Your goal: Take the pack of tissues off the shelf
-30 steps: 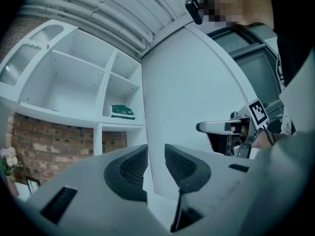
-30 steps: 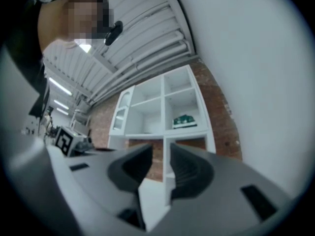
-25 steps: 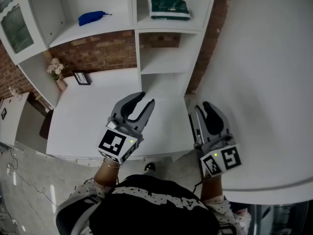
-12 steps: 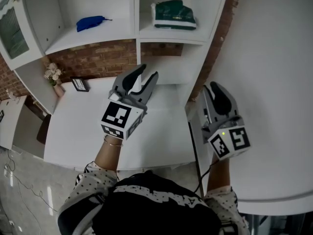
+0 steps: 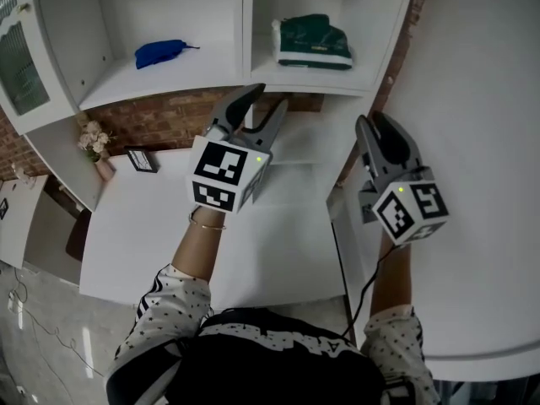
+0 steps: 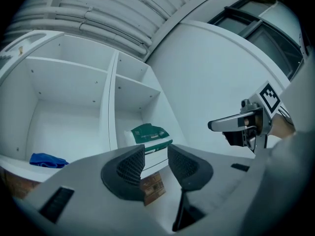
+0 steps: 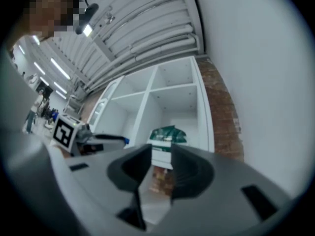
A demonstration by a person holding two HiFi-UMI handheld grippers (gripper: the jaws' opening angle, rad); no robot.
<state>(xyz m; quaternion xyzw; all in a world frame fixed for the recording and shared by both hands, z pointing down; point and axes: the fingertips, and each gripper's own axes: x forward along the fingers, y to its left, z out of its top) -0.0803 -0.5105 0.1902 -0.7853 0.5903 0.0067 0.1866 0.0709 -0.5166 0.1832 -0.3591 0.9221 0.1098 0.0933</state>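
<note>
The green-and-white pack of tissues (image 5: 314,40) lies on the right-hand shelf compartment; it also shows in the left gripper view (image 6: 150,134) and the right gripper view (image 7: 167,135). My left gripper (image 5: 264,101) is raised toward the shelf, below and left of the pack, and apart from it. Its jaws have just been opening and stand open with nothing between them (image 6: 155,156). My right gripper (image 5: 374,123) is held up to the right of the shelf, below the pack. Its jaws have opened a little further and are empty (image 7: 161,161).
A blue cloth (image 5: 160,53) lies in the left shelf compartment. On the white counter (image 5: 169,226) below stand a small vase of flowers (image 5: 95,137) and a picture frame (image 5: 141,159). A brick wall (image 5: 160,112) backs it. A large white panel (image 5: 481,99) fills the right.
Both grippers have risen and moved forward toward the shelf. The left gripper's jaws stand wider apart than a second ago.
</note>
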